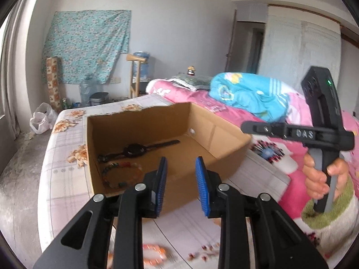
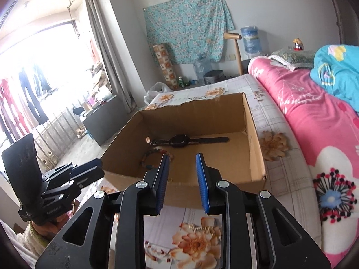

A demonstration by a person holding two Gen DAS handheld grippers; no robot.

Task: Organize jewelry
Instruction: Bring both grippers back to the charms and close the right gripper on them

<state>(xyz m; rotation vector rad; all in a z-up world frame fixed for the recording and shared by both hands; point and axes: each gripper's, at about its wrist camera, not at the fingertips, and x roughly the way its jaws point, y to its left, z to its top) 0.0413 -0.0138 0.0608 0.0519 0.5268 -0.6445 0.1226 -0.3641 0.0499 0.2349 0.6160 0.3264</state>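
I'm running both tongs over the bed [image 2: 287,163], a big soft mattress under a thin checked sheet w/ orange flower print; pink floral quilt [image 2: 318,121] piled along one side. On it sits the cardboard box [image 2: 255,139]: open top, rough torn rim on the far wall, plain brown corrugated, stiff but light.

Inside the box, near one side wall, lies a black watch [image 2: 179,140], strap laid out flat, round dark face, prob. rubbery strap. Just beside it, closer to me, a beaded bracelet [image 1: 122,174], a loop of small round beads in mixed colours, loose and floppy.

Left tongs [image 1: 181,180]: released, blue ribbed pads apart, nothing between them. Right tongs [image 2: 182,179]: same, gap clear, nothing gripped. Both hang over the near rim of the box.

Still outside: an orange-and-white bead string [image 1: 154,254] on the sheet below the left tongs, blurred, plus what looks like a small gold piece [image 2: 203,229] below the right pair; can't tell exactly what it is.

My read: two items are filed, next is a pickup from the sheet. To do it well I'd come down steep, pinch across beads not along, go slow, since the mattress gives and the sheet can bunch into the pads.
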